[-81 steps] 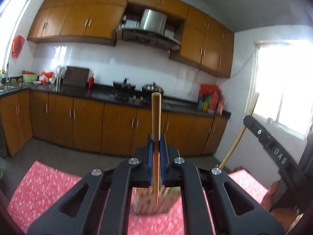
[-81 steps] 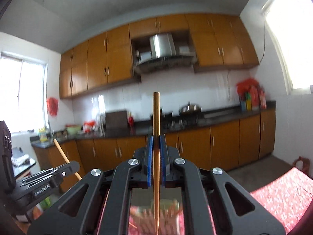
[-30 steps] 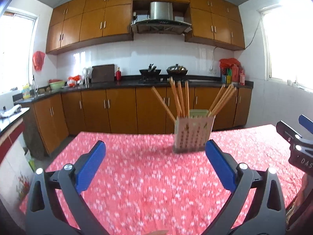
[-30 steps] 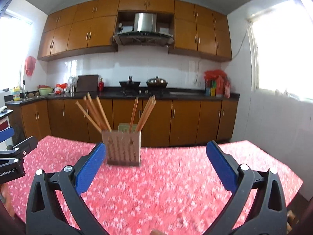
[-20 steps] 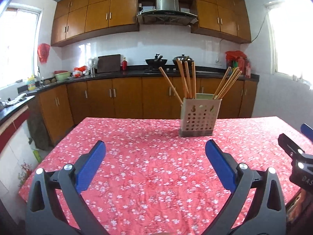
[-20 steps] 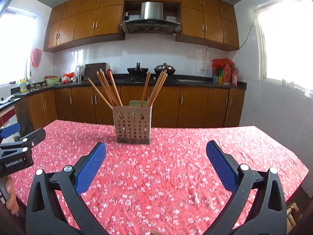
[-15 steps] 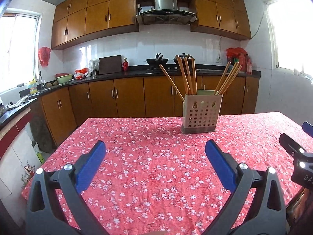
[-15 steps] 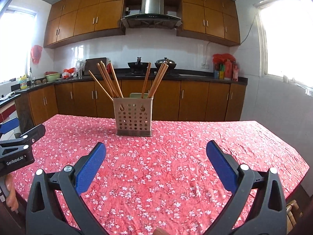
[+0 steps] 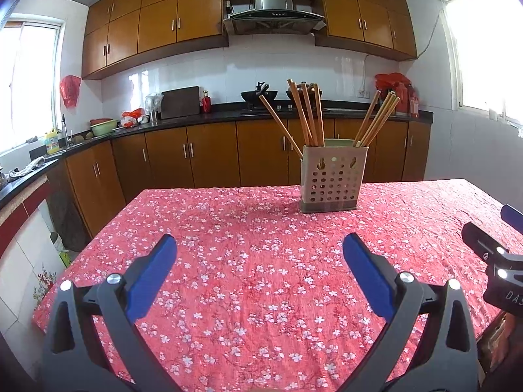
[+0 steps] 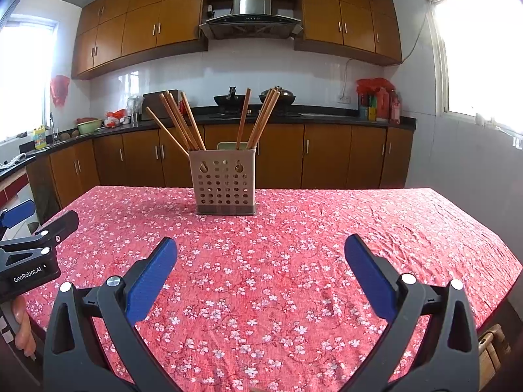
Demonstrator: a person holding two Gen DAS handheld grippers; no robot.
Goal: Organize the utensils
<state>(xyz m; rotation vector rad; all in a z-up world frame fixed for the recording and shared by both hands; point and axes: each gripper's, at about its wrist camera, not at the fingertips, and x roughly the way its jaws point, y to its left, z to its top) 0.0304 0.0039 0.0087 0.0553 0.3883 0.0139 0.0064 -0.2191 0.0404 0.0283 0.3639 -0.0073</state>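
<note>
A beige perforated utensil holder point(image 9: 331, 179) point(image 10: 225, 182) stands upright on the far half of the table, with several wooden chopsticks point(image 9: 307, 116) point(image 10: 183, 121) leaning out of it to both sides. My left gripper point(image 9: 260, 245) is open over the near part of the table, nothing between its blue pads. My right gripper point(image 10: 261, 248) is likewise open and holds nothing. Both sit well short of the holder. Each gripper shows at the edge of the other's view, the right gripper point(image 9: 500, 261) at the right and the left gripper point(image 10: 29, 248) at the left.
A red floral tablecloth point(image 9: 261, 261) point(image 10: 327, 245) covers the table, whose edges fall away at left and right. Behind it run brown kitchen cabinets point(image 9: 212, 153), a dark counter with pots and a range hood point(image 10: 250, 16). A hand point(image 10: 23, 326) holds the left gripper.
Both grippers were shut on a chopstick above the holder; now they are open and drawn back toward the near table edge. The holder has receded and more tablecloth shows in both views.
</note>
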